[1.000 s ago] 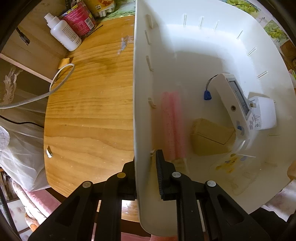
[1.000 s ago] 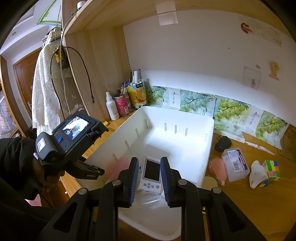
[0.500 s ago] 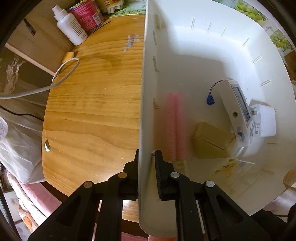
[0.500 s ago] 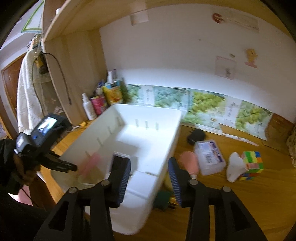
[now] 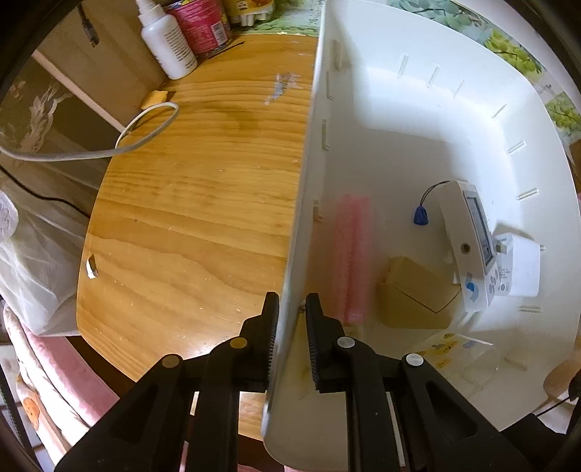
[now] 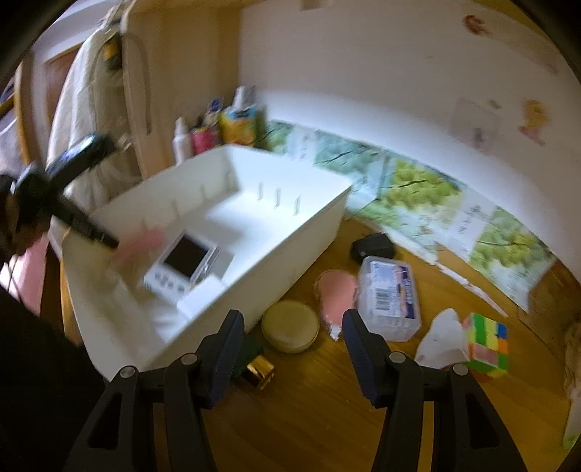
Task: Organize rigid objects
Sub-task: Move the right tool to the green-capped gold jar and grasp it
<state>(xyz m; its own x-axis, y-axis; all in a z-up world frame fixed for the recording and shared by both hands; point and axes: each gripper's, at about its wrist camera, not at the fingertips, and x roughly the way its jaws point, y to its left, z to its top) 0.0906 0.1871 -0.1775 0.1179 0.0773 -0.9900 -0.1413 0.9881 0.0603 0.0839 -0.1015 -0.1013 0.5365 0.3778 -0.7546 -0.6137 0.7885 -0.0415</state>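
My left gripper [image 5: 292, 312] is shut on the near wall of the white bin [image 5: 301, 203], one finger on each side. Inside the bin lie a white device with a screen [image 5: 472, 247], a white adapter [image 5: 523, 265], a tan box [image 5: 414, 294] and a pink item [image 5: 350, 254]. My right gripper [image 6: 292, 336] is open and empty above the wooden table, to the right of the bin [image 6: 290, 247]. Just beyond its fingers lie a round gold tin [image 6: 290, 326], a pink item [image 6: 336, 294] and a clear plastic box [image 6: 390, 296]. The left gripper [image 6: 87, 225] shows there, blurred.
A Rubik's cube [image 6: 486, 343], white crumpled paper [image 6: 441, 343], a black item [image 6: 372, 247] and a small gold and green object [image 6: 256, 365] lie on the table. A white bottle [image 5: 165, 40] and a red can [image 5: 198, 25] stand at the back left, near a grey cable [image 5: 109, 145].
My right gripper opened wide and swung right, from above the bin to above the loose items on the table. My left gripper kept its hold on the bin wall.
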